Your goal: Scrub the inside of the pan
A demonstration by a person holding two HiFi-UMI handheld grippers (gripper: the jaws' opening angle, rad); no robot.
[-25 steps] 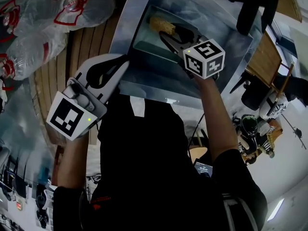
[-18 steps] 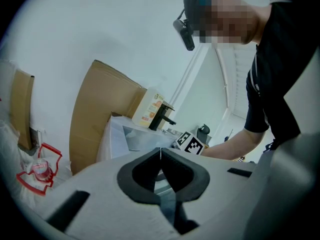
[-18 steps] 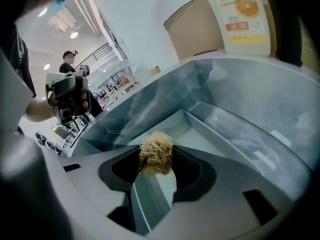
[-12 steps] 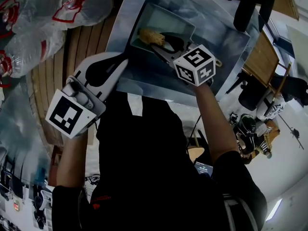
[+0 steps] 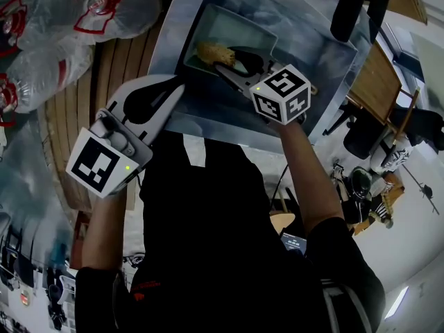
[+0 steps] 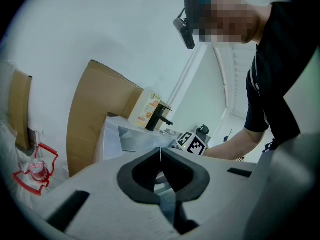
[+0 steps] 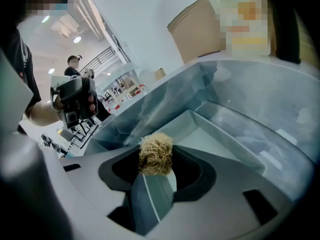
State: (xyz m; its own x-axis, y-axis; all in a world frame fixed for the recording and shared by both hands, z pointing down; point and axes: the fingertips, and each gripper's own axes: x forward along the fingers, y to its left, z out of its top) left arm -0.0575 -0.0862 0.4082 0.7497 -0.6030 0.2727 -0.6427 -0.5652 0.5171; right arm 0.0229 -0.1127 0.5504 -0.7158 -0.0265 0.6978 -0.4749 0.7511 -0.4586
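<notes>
Now we hold our right gripper (image 5: 223, 62) down inside the rectangular grey metal pan (image 5: 243, 30), which sits in the stainless steel sink (image 5: 319, 54). Its jaws pinch a tan, wiry scouring pad (image 7: 155, 154) at their tips, close to the pan's left end in the head view. Our left gripper (image 6: 160, 153) hangs outside the sink near its front rim, jaws pressed together, tips touching.

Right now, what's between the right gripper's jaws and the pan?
Only a tan scrubber, clamped in the right gripper, with the pan beyond it. The right gripper view shows it.
</notes>
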